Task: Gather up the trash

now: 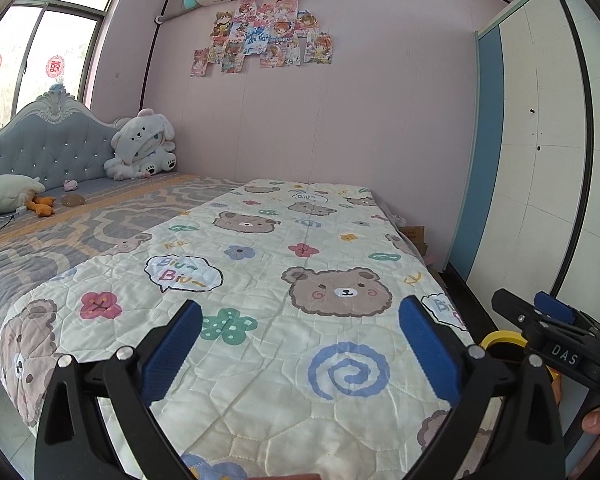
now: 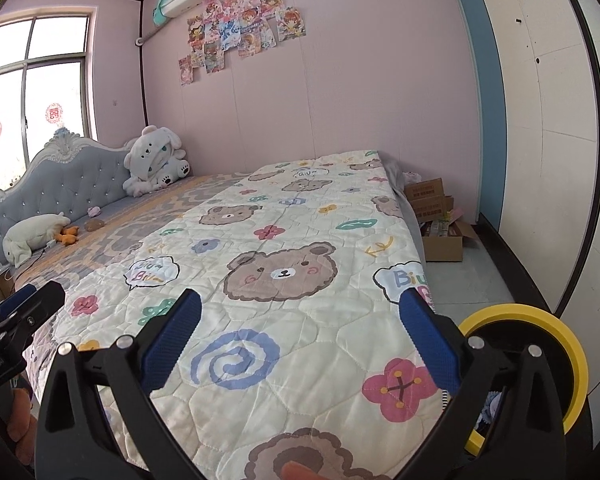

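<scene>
Left gripper (image 1: 300,344) and right gripper (image 2: 300,344) spread wide, empty, above the quilt's (image 2: 300,240) near edge, yellow-rimmed bin (image 2: 556,344) beside the bed's right corner, contents perhaps trash, bare floor (image 2: 480,276), cardboard boxes (image 2: 440,224) beyond.

Perhaps two plush toys (image 1: 142,146), one bin (image 2: 540,344)

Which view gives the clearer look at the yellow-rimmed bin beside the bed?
The right wrist view: the yellow-rimmed bin shows most of its rim, with some contents visible inside, right of the open right gripper. The left wrist view shows only a sliver of rim behind the gripper hardware.
</scene>
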A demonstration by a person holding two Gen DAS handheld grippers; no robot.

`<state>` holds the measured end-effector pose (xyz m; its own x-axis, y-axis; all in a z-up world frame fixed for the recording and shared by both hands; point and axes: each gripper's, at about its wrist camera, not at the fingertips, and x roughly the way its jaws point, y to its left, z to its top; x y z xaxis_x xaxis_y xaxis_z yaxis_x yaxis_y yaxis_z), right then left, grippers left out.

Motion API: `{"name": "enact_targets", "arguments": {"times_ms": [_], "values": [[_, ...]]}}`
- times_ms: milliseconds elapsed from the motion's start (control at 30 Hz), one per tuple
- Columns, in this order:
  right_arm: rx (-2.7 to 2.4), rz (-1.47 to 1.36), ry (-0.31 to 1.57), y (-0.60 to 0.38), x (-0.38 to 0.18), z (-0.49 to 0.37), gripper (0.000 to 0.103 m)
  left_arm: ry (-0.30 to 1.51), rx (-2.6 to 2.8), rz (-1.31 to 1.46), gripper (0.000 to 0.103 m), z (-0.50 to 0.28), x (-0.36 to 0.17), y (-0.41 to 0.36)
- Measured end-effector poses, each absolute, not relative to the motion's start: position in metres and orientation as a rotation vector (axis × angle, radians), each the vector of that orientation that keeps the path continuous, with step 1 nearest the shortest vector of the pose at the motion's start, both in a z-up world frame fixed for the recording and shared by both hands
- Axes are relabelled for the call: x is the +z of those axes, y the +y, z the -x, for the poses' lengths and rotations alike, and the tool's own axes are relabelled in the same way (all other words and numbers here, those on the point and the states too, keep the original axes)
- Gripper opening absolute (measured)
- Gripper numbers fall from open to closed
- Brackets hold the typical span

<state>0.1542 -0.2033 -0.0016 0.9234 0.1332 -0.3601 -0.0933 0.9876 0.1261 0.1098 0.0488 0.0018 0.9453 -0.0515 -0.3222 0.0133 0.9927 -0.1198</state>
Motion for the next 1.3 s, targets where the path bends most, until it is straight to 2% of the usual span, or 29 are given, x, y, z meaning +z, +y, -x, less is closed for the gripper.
{"name": "enact_targets", "arguments": {"times_ms": [1300], "values": [[0.113, -0.143, 0.409, -0.2069, -0.0097, -0.1538, 0.095, 0.327, -0.051, 0.134, 0.095, -0.1064, 0.0006, 0.0451]]}}
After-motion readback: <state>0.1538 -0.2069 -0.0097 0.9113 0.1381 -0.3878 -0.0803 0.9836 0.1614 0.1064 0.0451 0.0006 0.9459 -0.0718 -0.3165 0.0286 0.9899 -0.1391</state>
